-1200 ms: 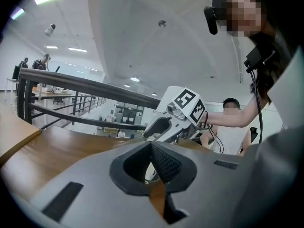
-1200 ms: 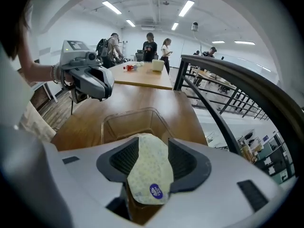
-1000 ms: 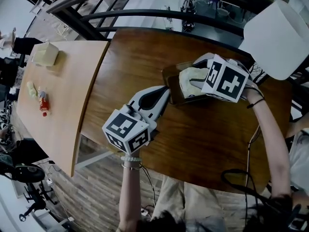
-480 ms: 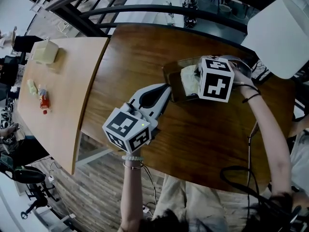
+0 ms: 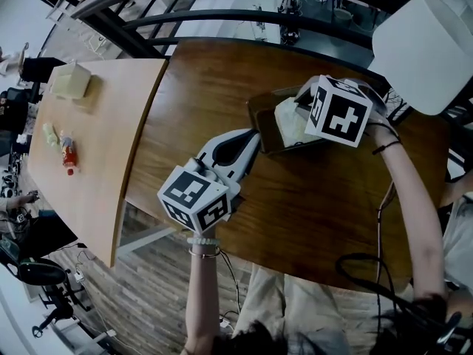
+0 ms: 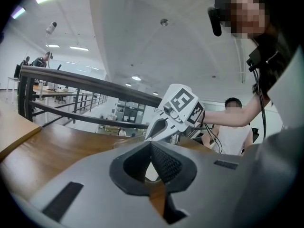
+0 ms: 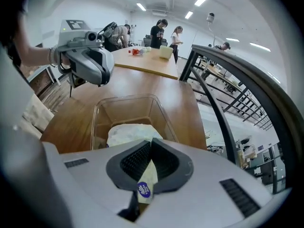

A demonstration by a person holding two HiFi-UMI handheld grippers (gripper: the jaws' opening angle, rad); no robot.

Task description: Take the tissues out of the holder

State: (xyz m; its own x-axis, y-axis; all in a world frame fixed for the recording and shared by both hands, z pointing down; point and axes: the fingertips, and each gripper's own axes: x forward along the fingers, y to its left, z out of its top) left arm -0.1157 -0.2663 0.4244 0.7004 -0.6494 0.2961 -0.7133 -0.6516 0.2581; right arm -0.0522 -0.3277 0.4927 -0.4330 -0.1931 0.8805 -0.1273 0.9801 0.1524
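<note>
While the tissue pack (image 7: 129,132) sits in the clear holder (image 7: 159,110) on the table (image 5: 207,87), 1 edge is clamped by the right gripper (image 7: 150,148). The left gripper (image 6: 153,151) is closed on nothing, just beside the holder. A straight upward lift is advised, with the holder steadied.

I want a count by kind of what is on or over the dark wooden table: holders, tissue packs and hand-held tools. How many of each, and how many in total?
clear holder: 1
tissue pack: 1
tools: 2 (left tool shut; right tool shut on the tissue pack)
total: 4
</note>
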